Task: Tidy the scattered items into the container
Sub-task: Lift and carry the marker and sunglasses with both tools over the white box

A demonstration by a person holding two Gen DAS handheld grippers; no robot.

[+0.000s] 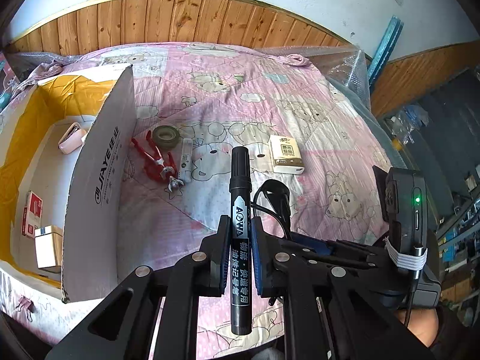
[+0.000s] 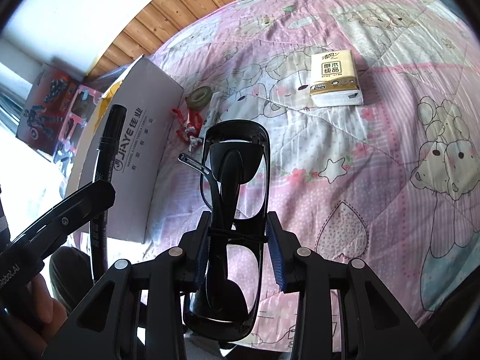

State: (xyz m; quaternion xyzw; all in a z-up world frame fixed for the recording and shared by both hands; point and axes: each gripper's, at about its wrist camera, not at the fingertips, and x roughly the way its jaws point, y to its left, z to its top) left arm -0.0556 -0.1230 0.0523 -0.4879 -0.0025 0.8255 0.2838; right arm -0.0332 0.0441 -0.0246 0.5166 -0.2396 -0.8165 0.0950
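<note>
The right gripper (image 2: 237, 234) clamps folded black glasses (image 2: 237, 180) above the quilt (image 2: 375, 165), apparently beside the cardboard box (image 2: 141, 138).

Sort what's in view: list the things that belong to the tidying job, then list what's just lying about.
Job:
black marker, in left gripper
glasses, in right gripper
cardboard box
tissue pack
tape roll
red figure

Lying about:
bubble wrap
binder clip

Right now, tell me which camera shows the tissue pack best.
The right wrist view: the tissue pack lies unobstructed on the quilt, its label large and sharp. In the left wrist view the same pack is smaller and farther off, beyond the marker, its print harder to read.
</note>
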